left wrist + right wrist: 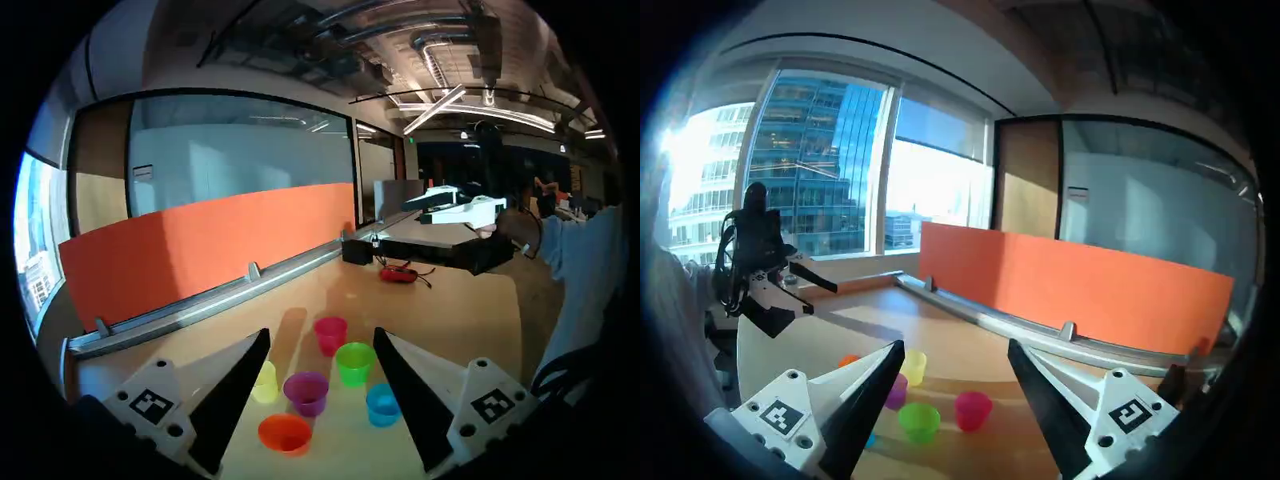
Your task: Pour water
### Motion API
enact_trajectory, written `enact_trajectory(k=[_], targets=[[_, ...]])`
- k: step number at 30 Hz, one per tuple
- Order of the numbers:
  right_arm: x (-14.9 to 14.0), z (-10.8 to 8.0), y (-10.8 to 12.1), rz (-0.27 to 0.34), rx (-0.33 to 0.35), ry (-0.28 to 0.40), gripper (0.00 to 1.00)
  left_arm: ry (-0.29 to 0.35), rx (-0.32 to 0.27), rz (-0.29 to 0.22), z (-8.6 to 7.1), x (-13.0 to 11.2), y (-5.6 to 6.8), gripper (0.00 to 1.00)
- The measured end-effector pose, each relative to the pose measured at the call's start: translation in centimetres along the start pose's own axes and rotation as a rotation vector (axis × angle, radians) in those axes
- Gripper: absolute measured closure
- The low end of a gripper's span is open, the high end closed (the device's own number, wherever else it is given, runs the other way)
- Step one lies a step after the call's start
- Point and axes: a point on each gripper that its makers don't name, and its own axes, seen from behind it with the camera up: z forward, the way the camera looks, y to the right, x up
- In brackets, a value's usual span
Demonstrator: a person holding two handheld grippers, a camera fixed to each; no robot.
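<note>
I hold both the left tongs (320, 332) and right tongs (955, 344) spread apart and empty above the coloured cups (354, 362) on the table (472, 320).

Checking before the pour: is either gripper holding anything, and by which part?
Nothing is held: the left gripper and the right gripper are both open in the air above the table.

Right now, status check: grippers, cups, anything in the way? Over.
Left gripper open, right gripper open, both empty. Six coloured cups clustered upright on table, none gripped. Path down to cups unobstructed.
</note>
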Motion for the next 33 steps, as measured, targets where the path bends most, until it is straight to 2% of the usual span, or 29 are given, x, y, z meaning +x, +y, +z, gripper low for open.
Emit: enact_trajectory(k=[12,19,24,33], targets=[[-2.0,0.8,-0.8,-0.028,0.064,-0.047,0.00,-0.061,-0.076,0.017,1.5,-3.0,2.4,0.04],[-2.9,1.6,-1.4,-0.015,0.099,-0.065,0.00,-0.114,-0.123,0.027,2.1,-5.6,4.0,0.04],[-3.5,1.9,-1.6,-0.022,0.113,-0.080,0.00,-0.142,-0.148,0.041,2.5,-7.1,5.2,0.04],[-5.3,2.2,-2.0,-0.049,0.134,-0.122,0.00,-0.196,-0.178,0.036,3.0,-9.8,6.6,0.04]])
